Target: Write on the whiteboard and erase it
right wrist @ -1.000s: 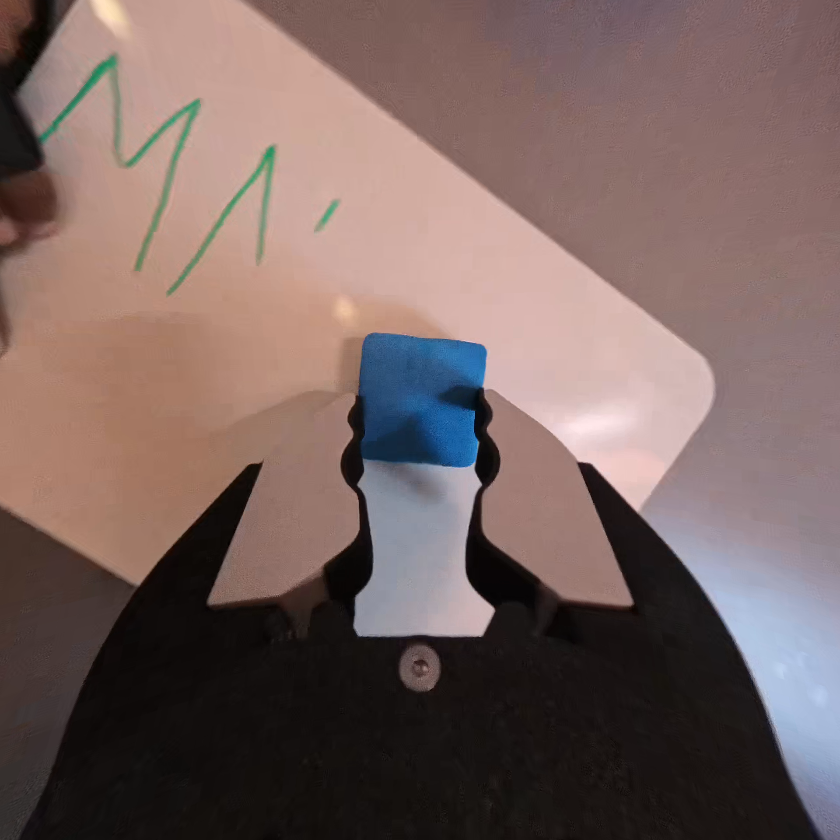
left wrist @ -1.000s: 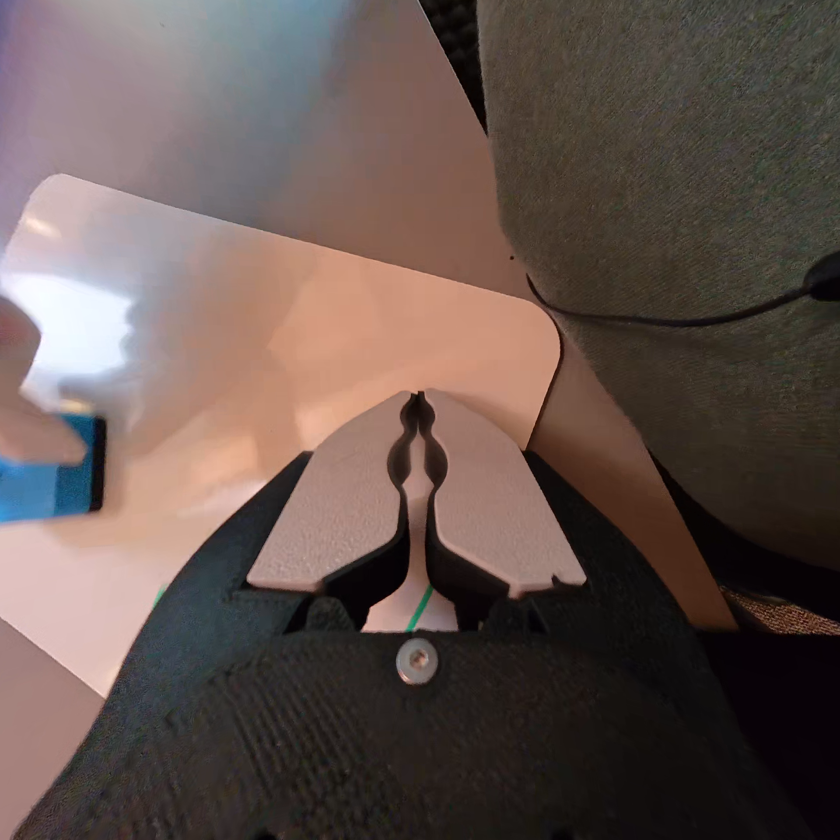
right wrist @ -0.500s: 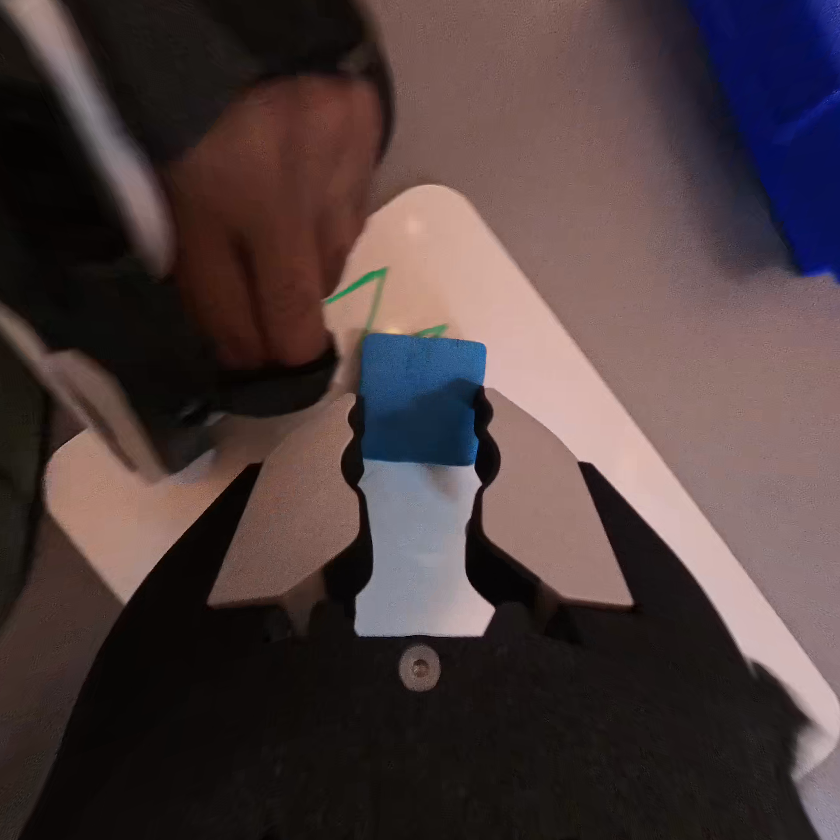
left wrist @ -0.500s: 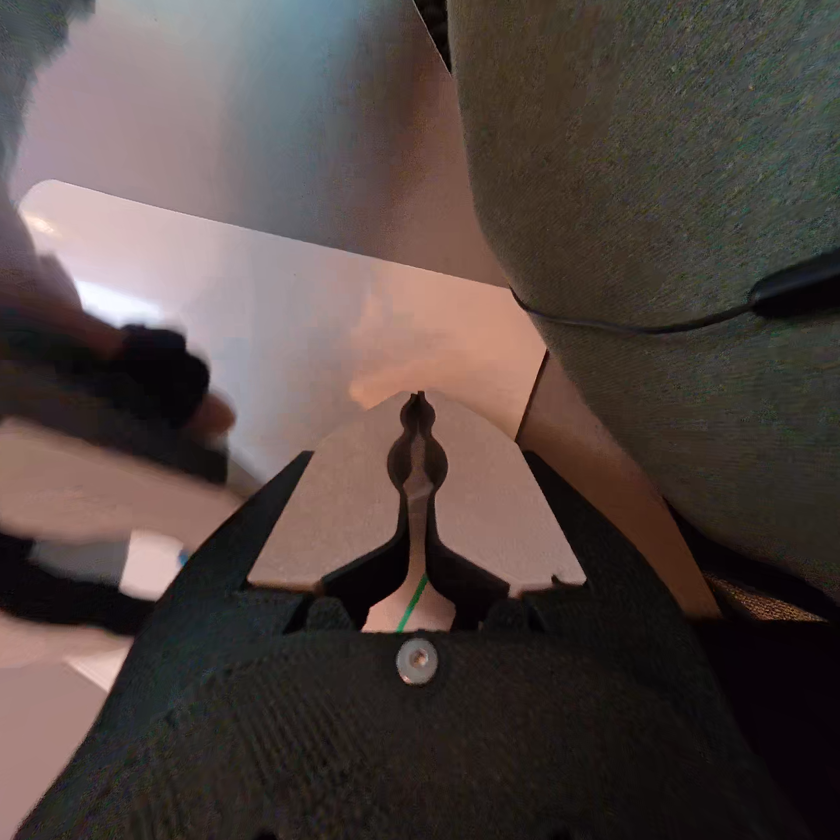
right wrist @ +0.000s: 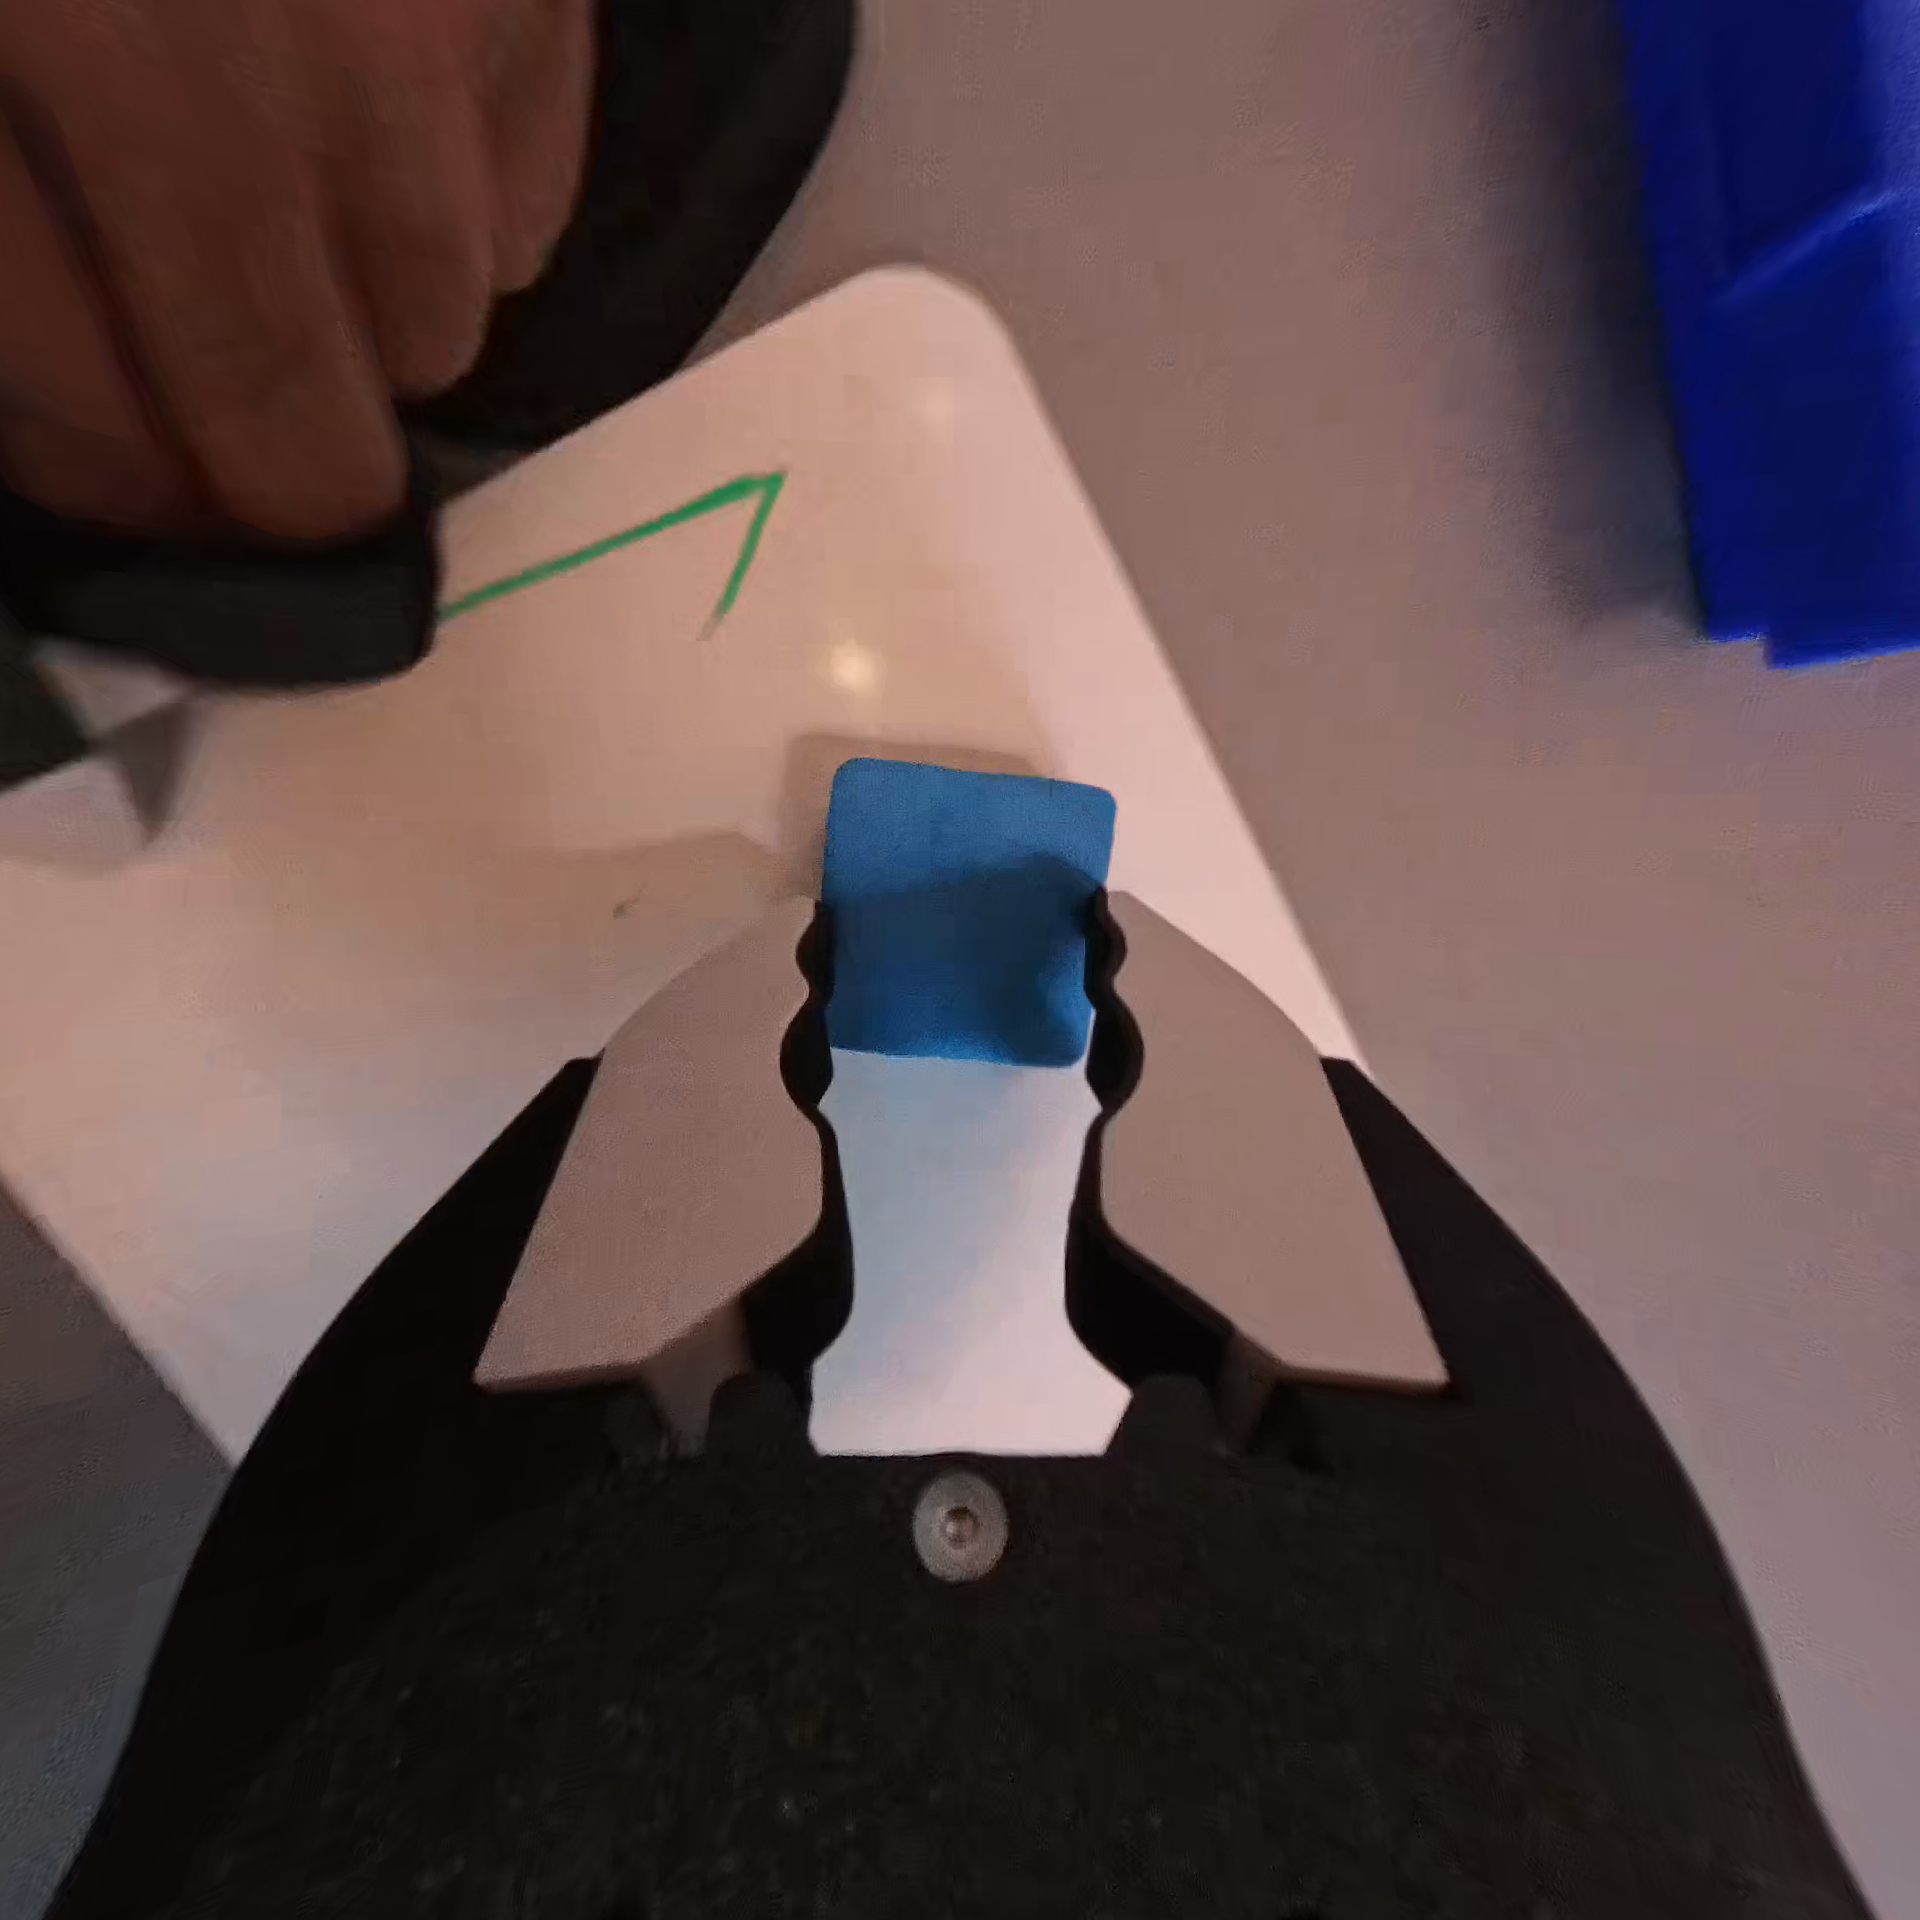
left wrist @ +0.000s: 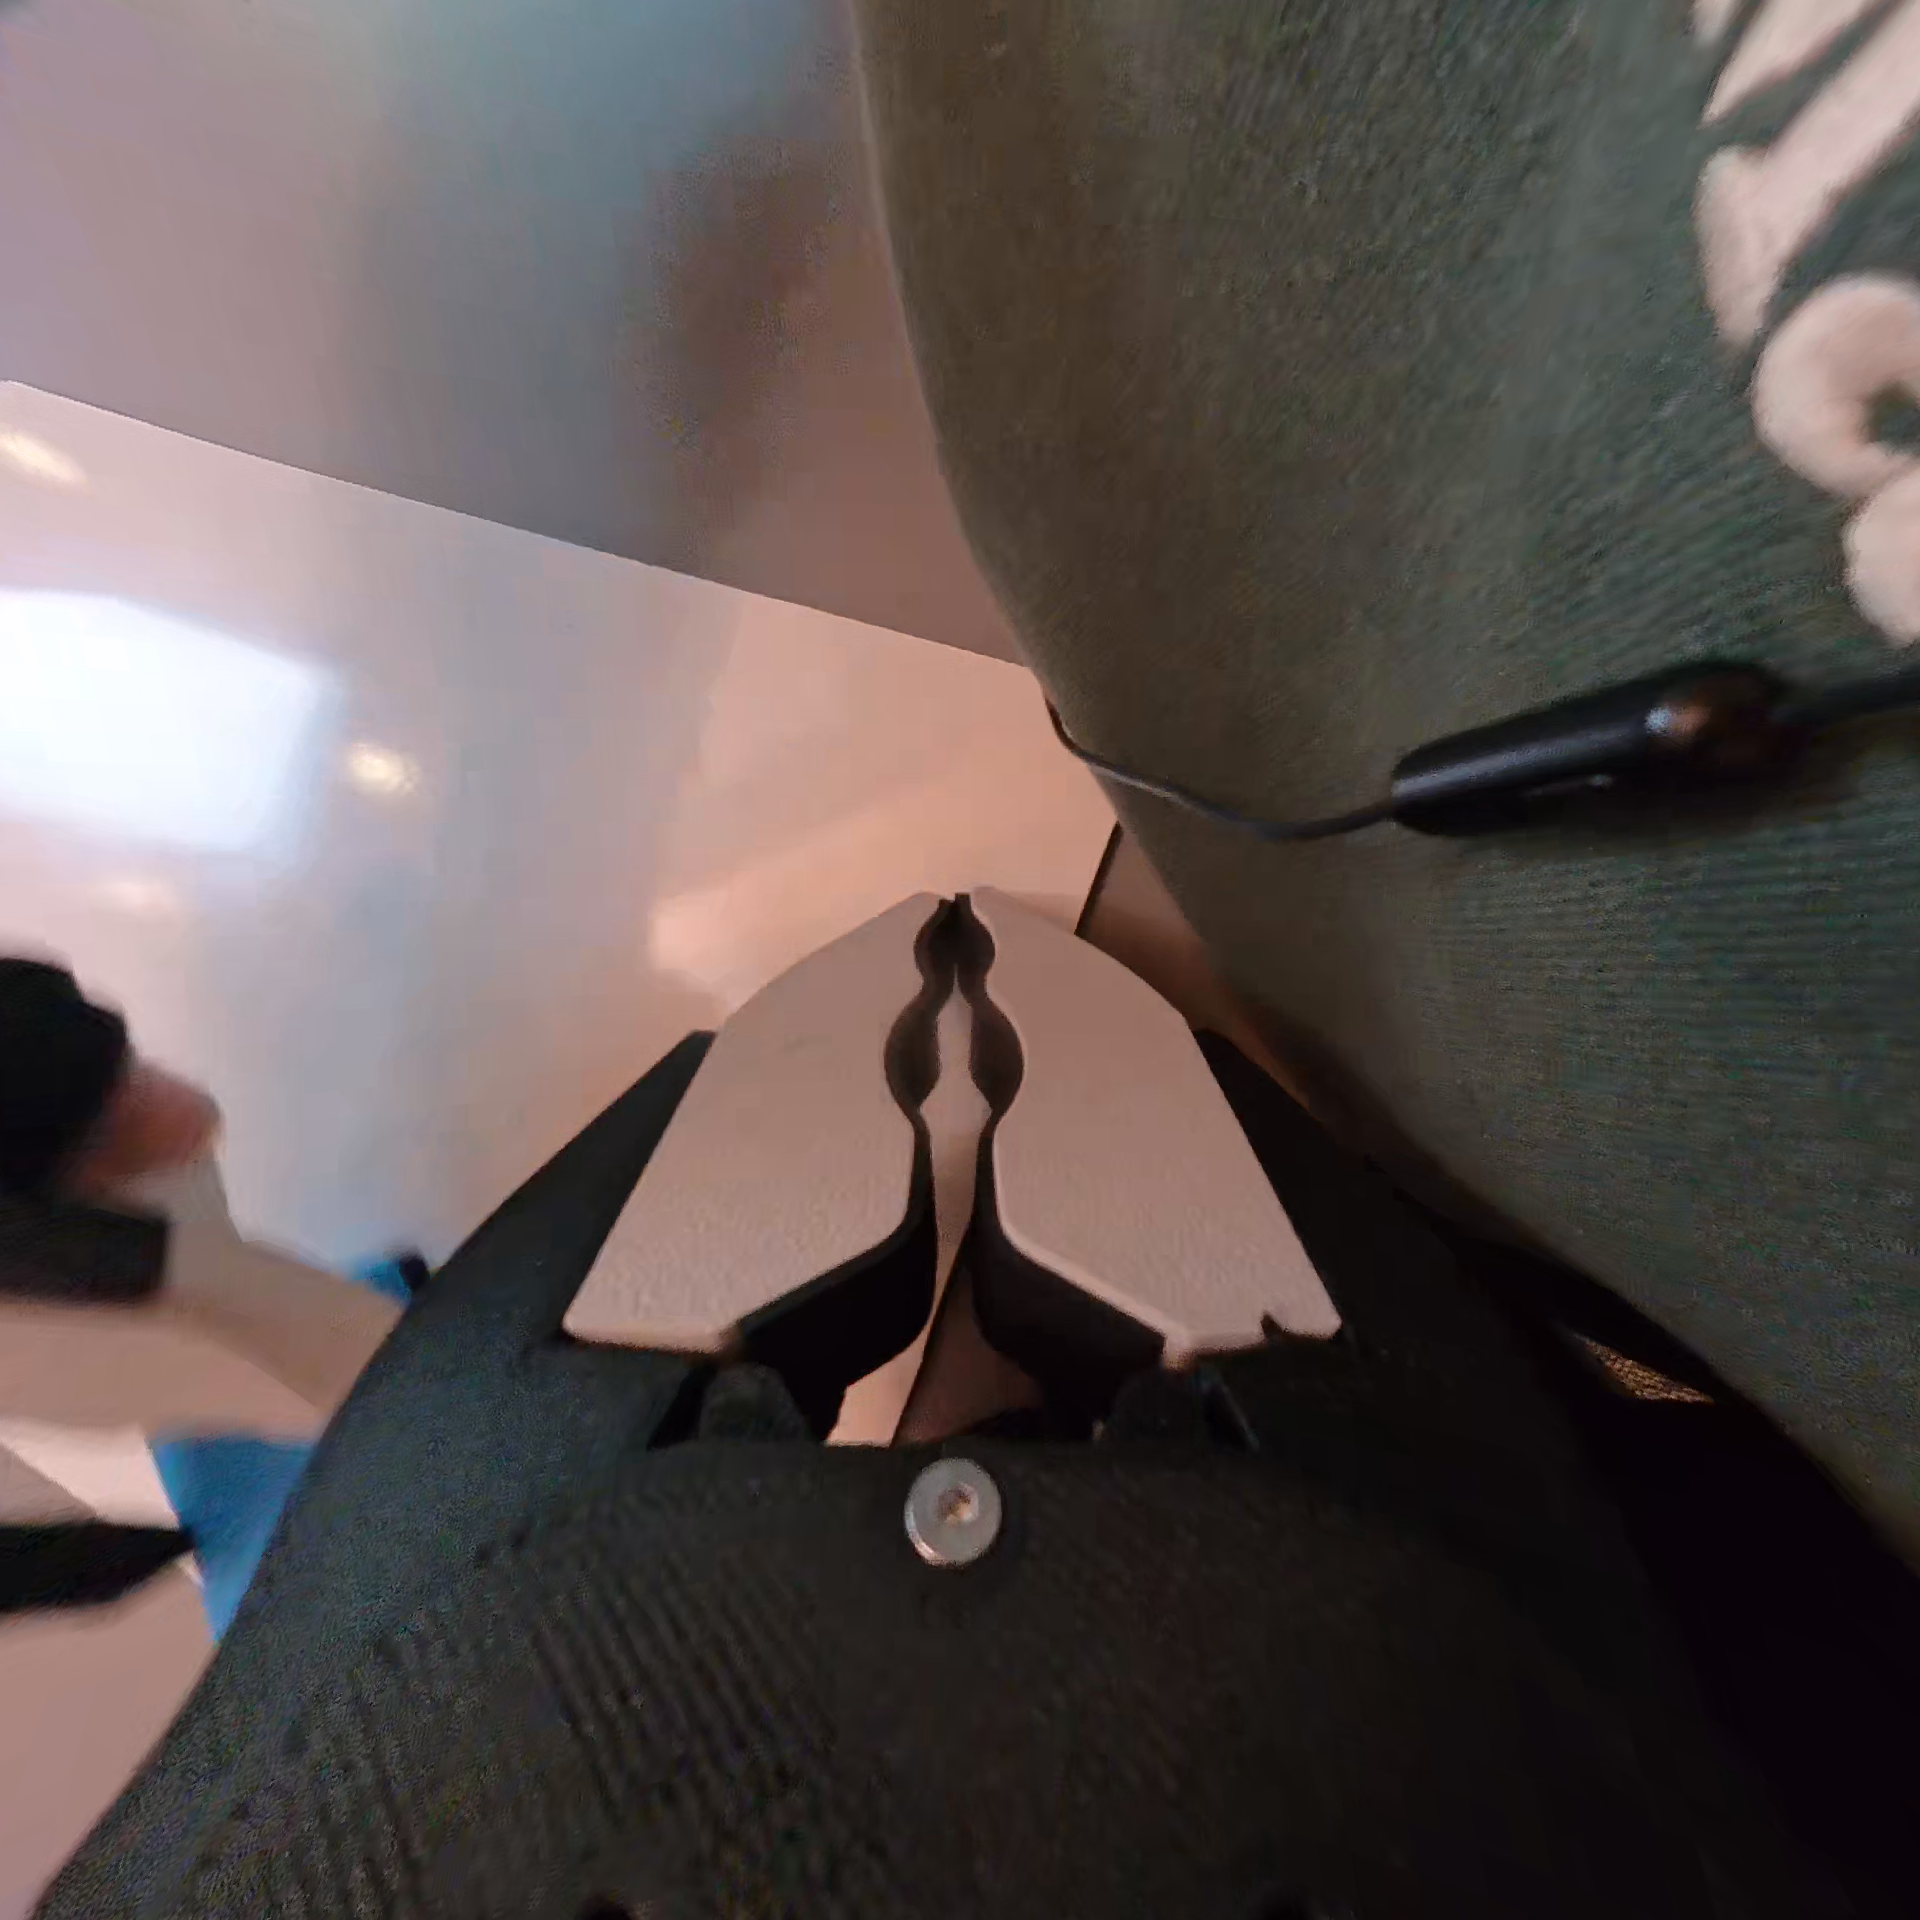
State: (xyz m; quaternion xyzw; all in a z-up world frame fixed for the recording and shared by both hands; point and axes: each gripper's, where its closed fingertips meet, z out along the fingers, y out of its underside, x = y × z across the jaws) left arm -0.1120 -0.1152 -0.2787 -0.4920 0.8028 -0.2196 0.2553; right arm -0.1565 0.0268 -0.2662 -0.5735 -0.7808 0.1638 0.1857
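Note:
The white whiteboard (right wrist: 520, 935) lies flat on a grey table. My right gripper (right wrist: 961, 914) is shut on a blue eraser (right wrist: 966, 862), which rests on the board near its right edge. One angled green stroke (right wrist: 665, 540) shows on the board beyond the eraser. A hand (right wrist: 260, 260) holds the left gripper's black body (right wrist: 239, 613) at the board's far left. In the left wrist view my left gripper (left wrist: 956, 914) is shut with nothing between its fingers, low over the whiteboard's (left wrist: 468, 831) corner. The blue eraser (left wrist: 249, 1496) shows blurred at the lower left.
A person's green sweater (left wrist: 1455, 520) with a black cable and clip (left wrist: 1579, 748) fills the right of the left wrist view, close to my left gripper. A blue object (right wrist: 1797, 312) stands on the grey table (right wrist: 1403, 520) at the far right.
My right gripper has swept the eraser across the board toward the left hand and back. Most green marks are gone; one angled stroke is left. The left gripper has shifted slightly toward the sweater.

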